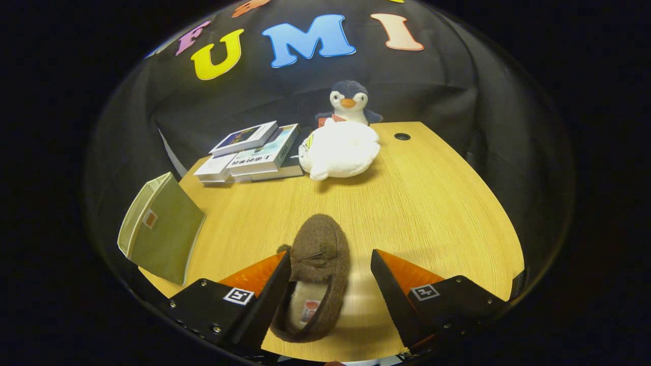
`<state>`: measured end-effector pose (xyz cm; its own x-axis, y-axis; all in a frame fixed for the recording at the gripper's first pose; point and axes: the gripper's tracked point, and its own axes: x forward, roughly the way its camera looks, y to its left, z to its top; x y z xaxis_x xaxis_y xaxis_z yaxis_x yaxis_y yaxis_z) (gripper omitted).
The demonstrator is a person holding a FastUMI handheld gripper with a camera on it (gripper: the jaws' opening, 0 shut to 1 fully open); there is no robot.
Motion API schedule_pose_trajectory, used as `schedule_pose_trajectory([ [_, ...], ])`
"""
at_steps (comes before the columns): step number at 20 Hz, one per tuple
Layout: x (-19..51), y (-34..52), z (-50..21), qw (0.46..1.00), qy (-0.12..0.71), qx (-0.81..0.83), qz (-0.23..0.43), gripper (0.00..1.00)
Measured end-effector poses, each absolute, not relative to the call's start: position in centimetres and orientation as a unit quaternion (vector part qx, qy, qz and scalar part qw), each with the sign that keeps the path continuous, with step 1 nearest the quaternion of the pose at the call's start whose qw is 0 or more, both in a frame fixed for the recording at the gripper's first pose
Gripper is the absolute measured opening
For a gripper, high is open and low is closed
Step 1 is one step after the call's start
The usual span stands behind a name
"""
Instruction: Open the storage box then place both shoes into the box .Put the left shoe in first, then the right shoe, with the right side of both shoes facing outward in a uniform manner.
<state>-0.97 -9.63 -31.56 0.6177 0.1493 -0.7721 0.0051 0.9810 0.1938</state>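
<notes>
Straddling shoe (315,277) with claw (330,284) spread wide, nothing gripped; left finger (264,295) touching or just beside the shoe's side, right finger (394,295) apart from it. Risk: closing off-centre shoves the soft slipper sideways instead of pinching it. Fuzzy brown felt, pale fleece lining, rounded toe pointing away. Smooth wood-grain bench (432,203). Green fabric box (163,229) tilted at left bench edge. Beyond: books (252,152), white plush (339,149), penguin (349,103).

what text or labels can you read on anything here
None can be read.
Books: cover and spine print too blurred.
Slipper, between the open claw fingers: insole tag too small.
Green box: small patch, no legible words.
White plush: yellow tag too small.
</notes>
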Motion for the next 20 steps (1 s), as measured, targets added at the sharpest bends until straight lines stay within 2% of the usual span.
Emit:
schedule_pose_trajectory([
  [11, -2.4, -9.8, -36.4, 0.868, 0.487, 0.075, 0.064, 0.96],
  [14, -2.4, -9.4, -37.2, 0.859, 0.498, 0.095, 0.066, 0.93],
  [15, -2.3, -8.9, -37.3, 0.856, 0.501, 0.107, 0.068, 0.83],
  [16, -2.3, -8.6, -37.3, 0.854, 0.503, 0.118, 0.070, 0.78],
  [20, -2.2, -8.2, -37.5, 0.851, 0.507, 0.125, 0.052, 0.28],
])
